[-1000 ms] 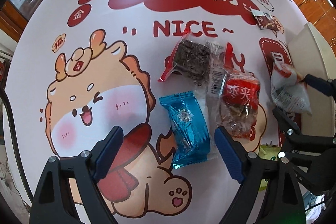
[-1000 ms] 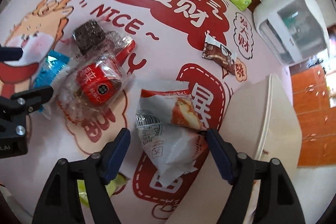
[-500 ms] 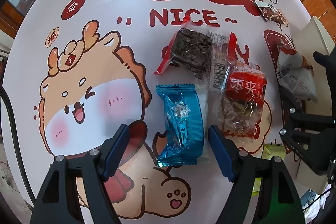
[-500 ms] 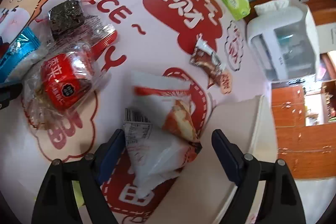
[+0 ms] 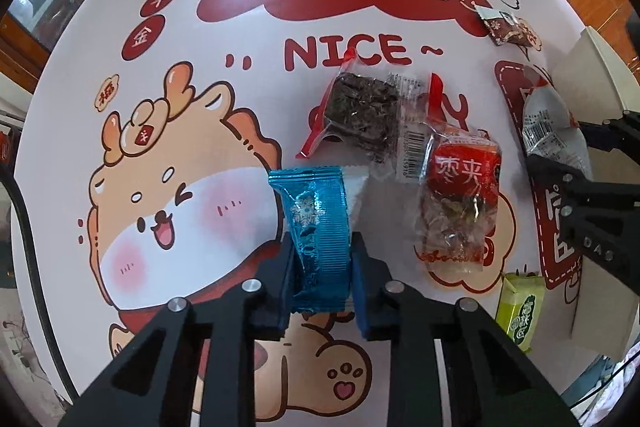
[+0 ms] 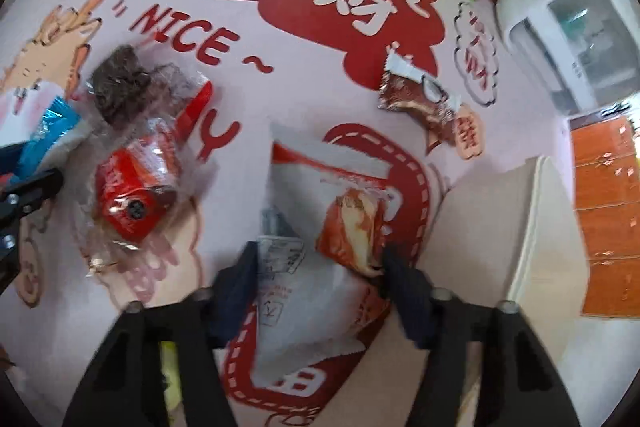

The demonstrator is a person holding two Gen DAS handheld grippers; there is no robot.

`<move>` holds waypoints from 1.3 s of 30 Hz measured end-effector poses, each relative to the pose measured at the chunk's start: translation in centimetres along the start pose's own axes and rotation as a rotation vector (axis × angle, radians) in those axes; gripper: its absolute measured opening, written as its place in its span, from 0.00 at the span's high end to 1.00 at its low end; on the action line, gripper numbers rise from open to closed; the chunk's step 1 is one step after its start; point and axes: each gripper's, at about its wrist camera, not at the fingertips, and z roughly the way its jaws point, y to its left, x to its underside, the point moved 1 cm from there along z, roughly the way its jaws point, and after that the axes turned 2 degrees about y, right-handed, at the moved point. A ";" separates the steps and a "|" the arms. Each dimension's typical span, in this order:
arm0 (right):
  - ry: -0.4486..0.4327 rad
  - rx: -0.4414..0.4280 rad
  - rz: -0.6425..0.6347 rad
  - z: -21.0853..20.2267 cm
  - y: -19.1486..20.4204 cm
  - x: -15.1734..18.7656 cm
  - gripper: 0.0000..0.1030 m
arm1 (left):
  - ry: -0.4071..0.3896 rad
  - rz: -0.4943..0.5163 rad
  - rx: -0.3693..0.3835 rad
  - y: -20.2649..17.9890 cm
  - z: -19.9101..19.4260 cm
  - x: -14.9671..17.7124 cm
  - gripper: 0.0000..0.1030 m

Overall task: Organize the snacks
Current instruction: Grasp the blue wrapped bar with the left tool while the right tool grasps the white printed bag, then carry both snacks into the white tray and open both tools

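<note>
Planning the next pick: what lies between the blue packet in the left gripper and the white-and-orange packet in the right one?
In the left wrist view, the red-labelled clear packet lies between the blue packet and the white-and-orange packet.

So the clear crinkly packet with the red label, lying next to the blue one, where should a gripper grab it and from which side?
Grip the clear crinkly packet with the red label across its narrow width, at the bulging middle just below the label, probably coming straight down from above. It lies flat and long on the printed tablecloth, so the two long edges are free. Its top corner overlaps the dark seaweed-like snack packet, so avoid that end.
</note>
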 end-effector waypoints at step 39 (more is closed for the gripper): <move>-0.470 -0.217 0.503 -19.2 -15.4 18.9 0.53 | -0.446 0.298 0.225 -21.1 -23.4 2.8 0.79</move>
